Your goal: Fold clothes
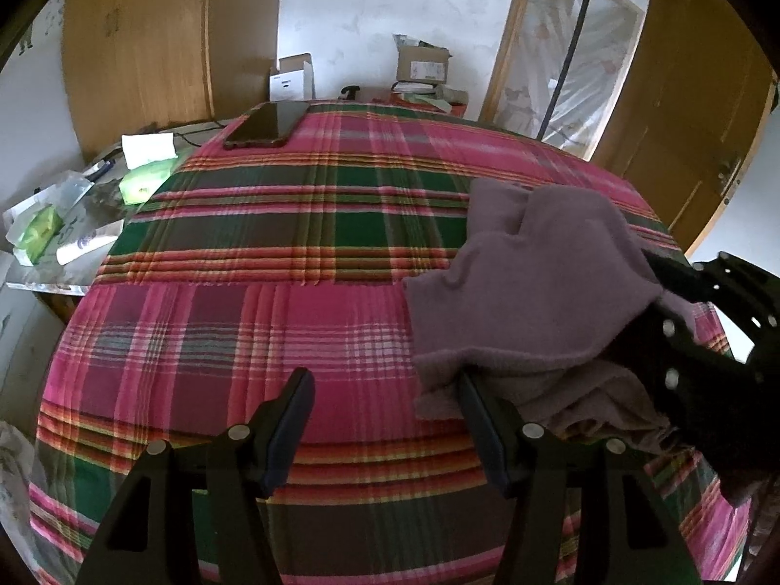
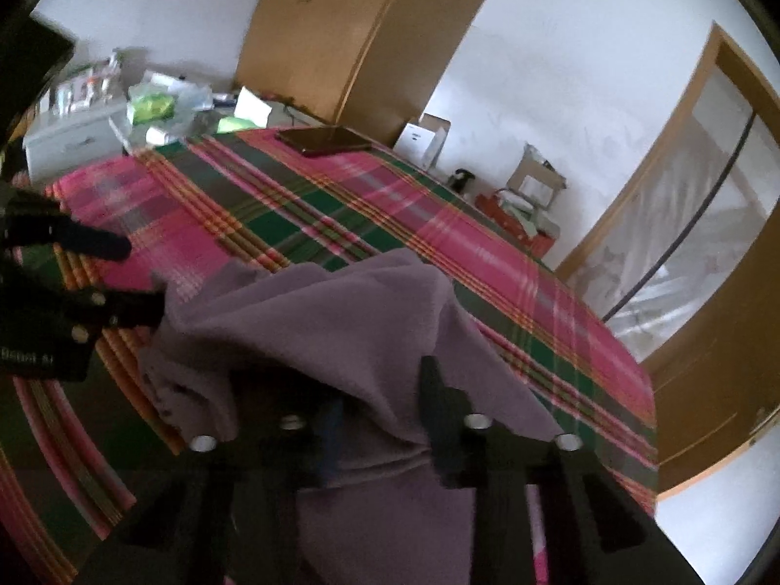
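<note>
A purple fleece garment (image 1: 526,282) lies bunched on the right part of the plaid-covered table (image 1: 273,253). My left gripper (image 1: 385,385) is open over the plaid, and its right finger touches the garment's near-left edge. In the right wrist view the garment (image 2: 331,321) drapes over my right gripper (image 2: 382,404), raised off the table and running down between the fingers. The gripper's left finger is hidden under the fabric. The left gripper (image 2: 131,278) shows at the left edge, open, with its lower finger at the garment's edge. The right gripper's body (image 1: 682,341) is half buried in the garment.
A dark phone (image 1: 265,124) lies at the table's far edge. Green tissue packs (image 1: 146,185) and plastic bags clutter a side surface at the left. Cardboard boxes (image 1: 421,66) stand against the back wall. A wooden door (image 1: 682,112) is at the right.
</note>
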`<move>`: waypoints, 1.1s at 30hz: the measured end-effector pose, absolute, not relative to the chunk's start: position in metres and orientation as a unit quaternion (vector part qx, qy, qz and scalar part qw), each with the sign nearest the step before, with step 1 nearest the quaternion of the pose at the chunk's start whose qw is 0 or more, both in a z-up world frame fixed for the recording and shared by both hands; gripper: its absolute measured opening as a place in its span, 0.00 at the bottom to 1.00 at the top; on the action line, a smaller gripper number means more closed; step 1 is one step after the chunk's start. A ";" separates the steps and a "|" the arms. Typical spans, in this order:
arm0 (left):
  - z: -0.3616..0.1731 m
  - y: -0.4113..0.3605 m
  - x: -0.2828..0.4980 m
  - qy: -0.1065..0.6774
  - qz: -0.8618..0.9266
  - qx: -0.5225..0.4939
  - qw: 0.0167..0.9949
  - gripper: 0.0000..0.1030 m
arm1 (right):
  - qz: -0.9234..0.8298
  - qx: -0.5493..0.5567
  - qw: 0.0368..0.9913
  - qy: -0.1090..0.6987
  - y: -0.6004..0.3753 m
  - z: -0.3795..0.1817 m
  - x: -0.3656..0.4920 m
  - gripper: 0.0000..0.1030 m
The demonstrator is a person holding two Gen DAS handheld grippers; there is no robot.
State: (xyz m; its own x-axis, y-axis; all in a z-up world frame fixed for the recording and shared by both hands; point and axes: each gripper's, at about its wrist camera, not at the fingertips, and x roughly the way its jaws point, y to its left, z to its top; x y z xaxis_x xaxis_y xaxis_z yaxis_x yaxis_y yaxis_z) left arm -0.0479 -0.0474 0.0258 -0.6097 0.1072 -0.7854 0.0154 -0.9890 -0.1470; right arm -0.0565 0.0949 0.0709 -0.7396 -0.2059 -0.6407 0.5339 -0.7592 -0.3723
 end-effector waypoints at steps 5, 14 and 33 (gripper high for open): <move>0.037 -0.039 -0.041 -0.066 0.899 -0.427 0.067 0.59 | -0.912 0.295 0.201 0.200 0.113 0.089 -0.063 0.13; 0.046 -0.012 -0.040 -0.023 0.900 -0.423 0.099 0.59 | -0.951 0.258 0.138 0.099 0.163 0.124 -0.064 0.12; 0.052 0.059 -0.038 0.094 0.884 -0.409 0.206 0.54 | -0.948 0.312 -0.052 0.011 0.307 0.112 -0.070 0.13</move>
